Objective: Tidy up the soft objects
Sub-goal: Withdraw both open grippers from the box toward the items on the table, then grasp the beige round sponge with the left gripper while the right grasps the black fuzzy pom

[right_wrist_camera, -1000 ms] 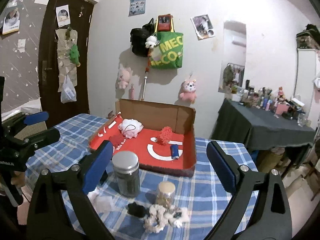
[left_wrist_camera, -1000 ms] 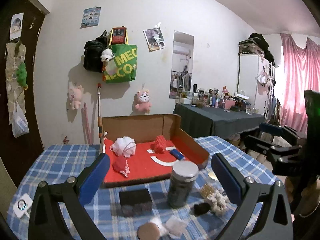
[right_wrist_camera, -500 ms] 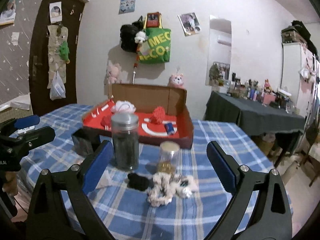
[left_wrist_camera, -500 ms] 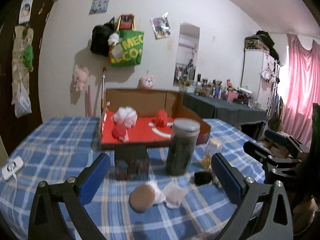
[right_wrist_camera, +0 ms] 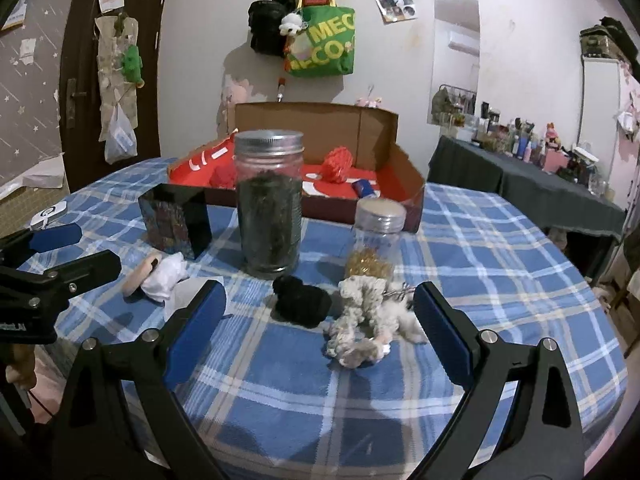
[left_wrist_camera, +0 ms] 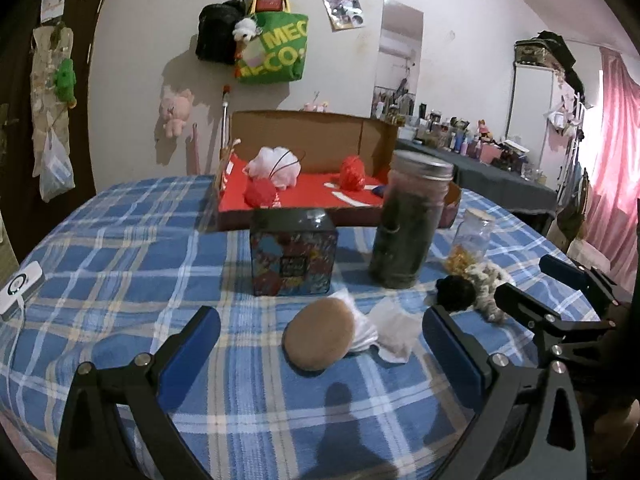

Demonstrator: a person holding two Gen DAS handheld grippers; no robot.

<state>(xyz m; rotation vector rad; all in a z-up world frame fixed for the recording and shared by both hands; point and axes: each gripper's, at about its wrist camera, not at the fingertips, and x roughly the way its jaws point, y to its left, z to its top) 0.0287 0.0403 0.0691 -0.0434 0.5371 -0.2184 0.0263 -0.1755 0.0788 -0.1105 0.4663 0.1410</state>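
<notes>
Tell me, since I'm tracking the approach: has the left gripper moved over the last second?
Yes. The left gripper has come down and forward: the tall jar and round brown pad appear larger and nearer its open fingers.

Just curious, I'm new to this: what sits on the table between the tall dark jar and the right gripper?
In the right wrist view, a black fluffy scrunchie lies between the tall dark jar and the open right gripper, with a cream scrunchie beside it.
</notes>
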